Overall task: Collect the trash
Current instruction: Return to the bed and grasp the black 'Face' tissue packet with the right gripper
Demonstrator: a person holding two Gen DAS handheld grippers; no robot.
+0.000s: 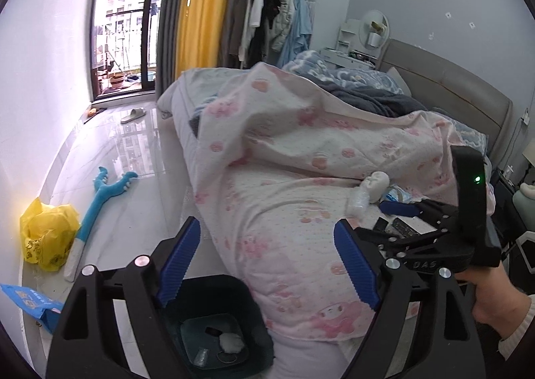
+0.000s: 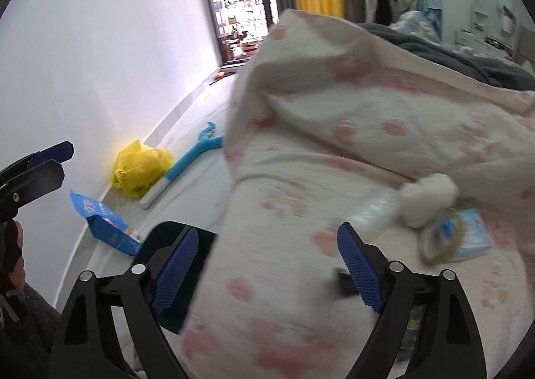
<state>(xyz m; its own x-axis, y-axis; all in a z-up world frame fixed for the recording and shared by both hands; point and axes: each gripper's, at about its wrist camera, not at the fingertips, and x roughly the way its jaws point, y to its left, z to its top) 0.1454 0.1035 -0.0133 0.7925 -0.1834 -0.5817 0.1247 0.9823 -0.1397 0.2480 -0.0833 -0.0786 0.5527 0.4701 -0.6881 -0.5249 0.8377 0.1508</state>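
Note:
A dark bin (image 1: pixel 257 318) stands on the floor against the bed, with a white wad (image 1: pixel 230 344) and small scraps inside. My left gripper (image 1: pixel 267 238) is open and empty above it. On the pink bedcover lie a crumpled white tissue (image 2: pixel 424 200), a clear plastic wrapper (image 2: pixel 374 208), a tape roll (image 2: pixel 441 242) and a blue packet (image 2: pixel 474 231). The tissue (image 1: pixel 376 183) and wrapper (image 1: pixel 357 203) also show in the left wrist view. My right gripper (image 2: pixel 267 238) is open and empty, short of these items. The bin's edge (image 2: pixel 177 228) shows beside it.
On the floor by the white wall lie a yellow plastic bag (image 1: pixel 46 235), a blue toy guitar (image 1: pixel 100 198) and a blue package (image 1: pixel 30 305). A slipper (image 1: pixel 133 115) lies near the balcony door. Black remotes (image 1: pixel 401 228) lie on the bed near the right gripper's body.

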